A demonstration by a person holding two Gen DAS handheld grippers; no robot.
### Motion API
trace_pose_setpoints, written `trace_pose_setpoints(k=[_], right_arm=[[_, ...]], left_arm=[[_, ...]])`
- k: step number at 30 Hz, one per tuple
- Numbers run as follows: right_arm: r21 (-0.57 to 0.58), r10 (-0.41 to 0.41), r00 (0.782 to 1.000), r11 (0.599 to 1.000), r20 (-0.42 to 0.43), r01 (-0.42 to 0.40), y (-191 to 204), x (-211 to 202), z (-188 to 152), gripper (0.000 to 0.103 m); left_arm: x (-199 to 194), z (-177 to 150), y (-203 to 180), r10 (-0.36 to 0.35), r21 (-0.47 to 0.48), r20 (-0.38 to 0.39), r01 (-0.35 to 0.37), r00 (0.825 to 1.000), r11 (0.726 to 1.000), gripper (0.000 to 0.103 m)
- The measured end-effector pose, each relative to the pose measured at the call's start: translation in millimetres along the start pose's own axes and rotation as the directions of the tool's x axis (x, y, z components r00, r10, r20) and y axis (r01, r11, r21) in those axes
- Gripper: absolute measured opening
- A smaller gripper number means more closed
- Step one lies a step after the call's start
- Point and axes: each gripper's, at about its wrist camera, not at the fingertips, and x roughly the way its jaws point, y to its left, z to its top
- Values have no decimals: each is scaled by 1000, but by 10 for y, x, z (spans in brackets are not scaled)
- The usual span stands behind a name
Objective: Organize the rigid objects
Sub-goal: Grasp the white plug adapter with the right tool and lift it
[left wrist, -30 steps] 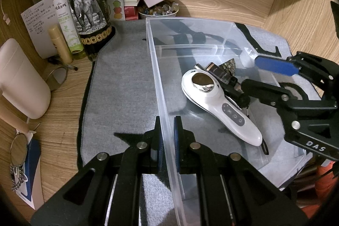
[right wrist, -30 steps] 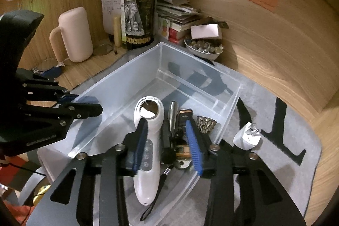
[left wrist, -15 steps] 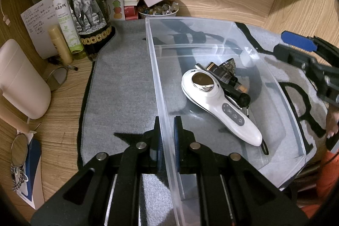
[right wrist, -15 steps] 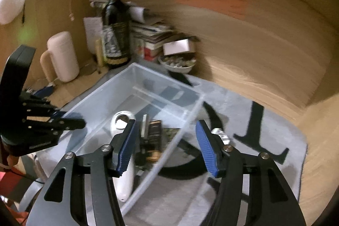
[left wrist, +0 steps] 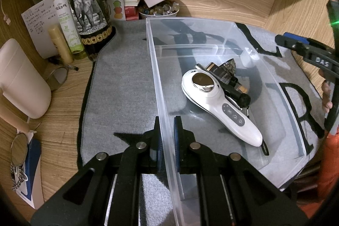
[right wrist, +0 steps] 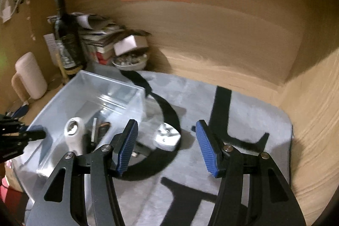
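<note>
A clear plastic bin [left wrist: 163, 86] stands on a grey mat [left wrist: 122, 82]. Inside lie a white handheld device [left wrist: 220, 105], a black tool and a small dark box. My left gripper [left wrist: 167, 137] is shut on the bin's near left wall. My right gripper [right wrist: 167, 147] is open and empty above the mat, right of the bin [right wrist: 89, 86]. A white plug adapter [right wrist: 167, 137] lies on the mat just ahead, between its fingers. The right gripper also shows at the right edge of the left wrist view [left wrist: 305, 50].
A wine bottle [left wrist: 86, 3], spray bottle [left wrist: 65, 20], papers, books and a bowl of trinkets [left wrist: 159, 11] crowd the back left corner. A beige mug [left wrist: 21, 79] stands left. Wooden walls close the back and right. The mat [right wrist: 243, 120] extends to the right.
My right gripper has come out of the bin, swung right over the mat and opened wider, now facing the plug adapter. My left gripper has kept its hold on the bin wall.
</note>
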Motion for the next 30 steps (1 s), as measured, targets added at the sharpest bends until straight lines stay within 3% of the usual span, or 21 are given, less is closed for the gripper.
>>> trace_pose_setpoints(k=[17, 19, 30], right_arm=[[34, 29, 978, 999, -207, -22, -39, 931, -157, 51], [51, 41, 977, 998, -208, -31, -68, 971, -181, 41], [31, 41, 991, 999, -124, -37, -23, 630, -115, 41]], left_arm=[[12, 7, 40, -29, -17, -8, 29, 1000, 999, 8], [18, 9, 41, -30, -18, -9, 30, 1000, 999, 8], [22, 13, 37, -27, -15, -9, 27, 1000, 1000, 8]])
